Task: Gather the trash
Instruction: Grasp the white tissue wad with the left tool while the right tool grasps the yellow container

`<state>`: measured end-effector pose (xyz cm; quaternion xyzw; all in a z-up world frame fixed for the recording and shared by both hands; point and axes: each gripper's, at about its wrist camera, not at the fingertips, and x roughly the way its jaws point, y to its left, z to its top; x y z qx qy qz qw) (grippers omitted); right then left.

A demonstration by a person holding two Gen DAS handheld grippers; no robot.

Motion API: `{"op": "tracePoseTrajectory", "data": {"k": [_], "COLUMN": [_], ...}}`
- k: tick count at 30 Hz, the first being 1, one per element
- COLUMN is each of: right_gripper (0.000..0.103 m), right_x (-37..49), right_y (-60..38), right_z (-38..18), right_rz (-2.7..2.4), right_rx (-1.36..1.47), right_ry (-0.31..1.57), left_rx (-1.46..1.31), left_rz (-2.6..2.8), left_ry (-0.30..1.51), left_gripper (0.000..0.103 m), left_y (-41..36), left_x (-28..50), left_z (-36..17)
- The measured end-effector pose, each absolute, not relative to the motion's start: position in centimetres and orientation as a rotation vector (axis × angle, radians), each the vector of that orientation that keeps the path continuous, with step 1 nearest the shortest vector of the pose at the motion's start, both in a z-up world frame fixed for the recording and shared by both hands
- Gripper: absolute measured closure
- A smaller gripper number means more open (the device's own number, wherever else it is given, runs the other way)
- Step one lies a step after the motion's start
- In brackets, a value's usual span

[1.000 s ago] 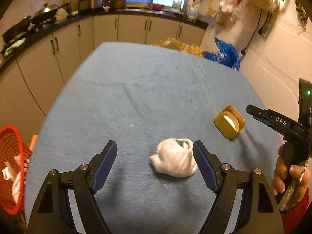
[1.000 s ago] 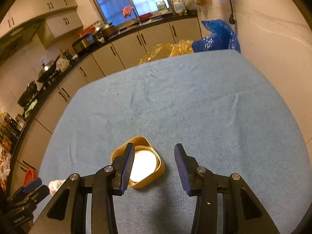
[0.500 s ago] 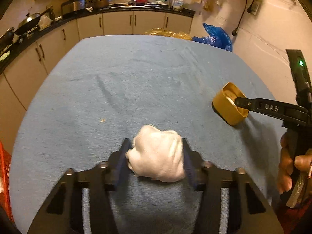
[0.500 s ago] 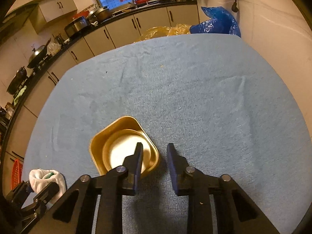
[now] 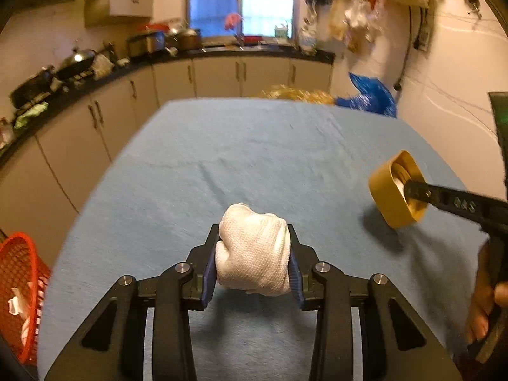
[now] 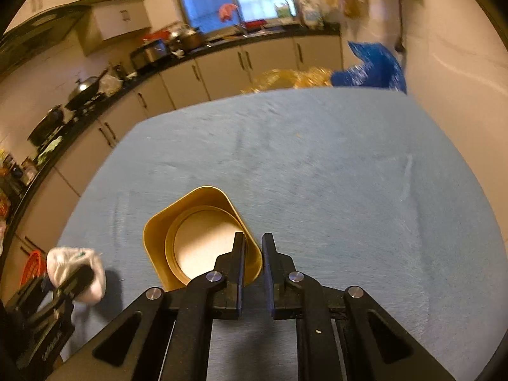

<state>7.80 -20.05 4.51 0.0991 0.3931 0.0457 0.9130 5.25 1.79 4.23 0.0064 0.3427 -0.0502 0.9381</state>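
My left gripper (image 5: 254,254) is shut on a crumpled white paper wad (image 5: 252,252) and holds it above the blue tablecloth (image 5: 254,158). My right gripper (image 6: 253,247) is shut on the rim of a gold square container (image 6: 193,238) with a white inside, lifted and tilted off the cloth. In the left wrist view the gold container (image 5: 389,193) hangs at the right on the right gripper's finger, its shadow below it. In the right wrist view the paper wad (image 6: 76,270) shows at the lower left in the left gripper.
A red mesh basket (image 5: 19,289) with white scraps sits low beside the table's left edge; it also shows in the right wrist view (image 6: 31,266). Kitchen cabinets (image 5: 222,76) line the far and left sides. A blue bag (image 5: 371,95) and yellow bag (image 5: 295,93) lie beyond the far edge.
Both grippers have lifted their loads off the cloth. The gold container has tipped as it rose. One second ago both grippers were open around the objects.
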Motion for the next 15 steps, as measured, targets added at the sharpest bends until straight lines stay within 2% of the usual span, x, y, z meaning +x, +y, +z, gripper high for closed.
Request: {"op": "tracePoseTrajectory", "data": {"k": [15], "right_gripper": [0.092], "right_x": [6.0], "right_y": [-15.9], "right_z": [5.1], "right_rz": [0.196], "right_rx": [0.12], "right_ry": [0.763], "left_rx": [-0.019], "left_rz": [-0.026], "left_ry": [0.657], "left_gripper": [0.067], "left_y": [3.5], "left_x": [5.1], "left_z": [4.9]}}
